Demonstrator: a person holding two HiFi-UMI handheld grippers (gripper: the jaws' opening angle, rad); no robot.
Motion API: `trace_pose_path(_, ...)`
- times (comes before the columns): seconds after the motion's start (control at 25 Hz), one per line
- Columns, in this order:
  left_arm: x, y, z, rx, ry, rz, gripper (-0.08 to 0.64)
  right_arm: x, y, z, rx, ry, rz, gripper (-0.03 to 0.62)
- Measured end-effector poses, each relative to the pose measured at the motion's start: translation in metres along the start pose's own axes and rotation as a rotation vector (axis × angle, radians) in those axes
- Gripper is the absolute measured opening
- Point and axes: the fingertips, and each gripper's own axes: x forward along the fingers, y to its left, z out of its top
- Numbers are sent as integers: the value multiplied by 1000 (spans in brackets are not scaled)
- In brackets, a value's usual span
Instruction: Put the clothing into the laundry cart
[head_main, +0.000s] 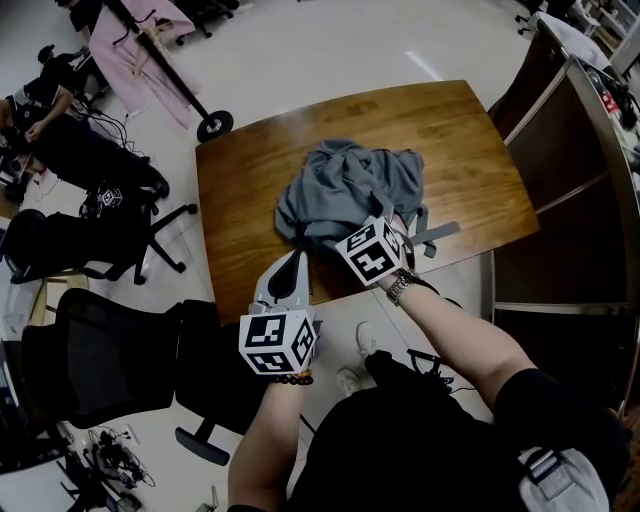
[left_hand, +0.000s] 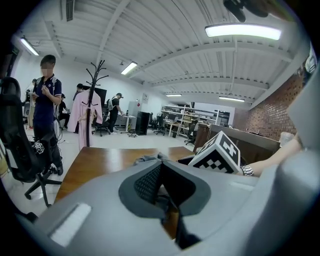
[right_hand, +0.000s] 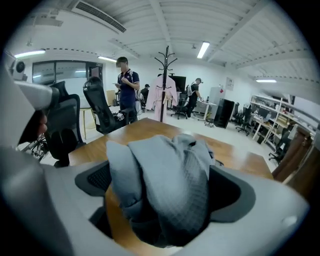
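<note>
A crumpled grey garment (head_main: 345, 190) lies in the middle of the wooden table (head_main: 250, 170). My right gripper (head_main: 393, 224) is at the garment's near edge. In the right gripper view its jaws stand wide apart around a bunched fold of the grey cloth (right_hand: 170, 160), which fills most of the gap; the left pad (right_hand: 95, 181) is bare. My left gripper (head_main: 298, 262) hovers at the table's near-left edge, short of the garment, its fingertips together and nothing between them (left_hand: 161, 172). No laundry cart shows in any view.
Black office chairs (head_main: 95, 355) stand to the left of the table. A coat rack with a pink garment (head_main: 150, 45) stands beyond the far-left corner. A dark wooden counter (head_main: 570, 190) runs along the right. People stand in the background (right_hand: 127, 85).
</note>
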Motion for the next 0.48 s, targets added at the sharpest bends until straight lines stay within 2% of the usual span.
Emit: trace_pose_path(0.48,44,20,-11,1,32,11,3,76,-35,-56,75,155,-1,589)
